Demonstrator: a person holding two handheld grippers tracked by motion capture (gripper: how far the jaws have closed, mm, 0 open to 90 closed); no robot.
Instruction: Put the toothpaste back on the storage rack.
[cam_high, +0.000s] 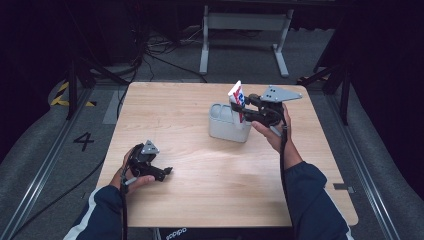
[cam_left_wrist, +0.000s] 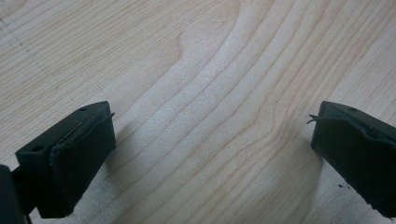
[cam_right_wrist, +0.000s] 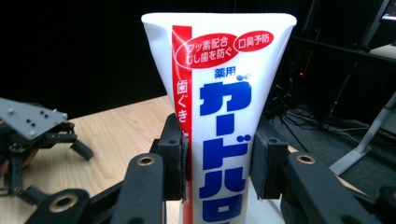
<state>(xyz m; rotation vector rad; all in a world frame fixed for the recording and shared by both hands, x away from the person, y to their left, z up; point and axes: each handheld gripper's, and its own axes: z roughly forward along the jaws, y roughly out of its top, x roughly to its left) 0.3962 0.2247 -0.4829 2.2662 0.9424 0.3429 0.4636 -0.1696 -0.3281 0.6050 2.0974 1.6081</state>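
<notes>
A white toothpaste tube (cam_right_wrist: 219, 107) with red and blue print stands upright between the jaws of my right gripper (cam_right_wrist: 218, 163), which is shut on it. From the high view the tube (cam_high: 236, 96) sits just above the right end of a grey caddy (cam_high: 226, 125), with the right gripper (cam_high: 243, 111) beside that end. My left gripper (cam_high: 167, 171) rests low over the table's front left, and its jaws (cam_left_wrist: 205, 154) stand wide apart over bare wood with nothing between them. In the right gripper view the left gripper (cam_right_wrist: 32, 140) appears farther off at the left.
The wooden table (cam_high: 200, 190) has bare room in front of the caddy and along the left side. A white metal stand (cam_high: 245, 30) and cables lie on the floor behind the table. Dark floor and rails flank both sides.
</notes>
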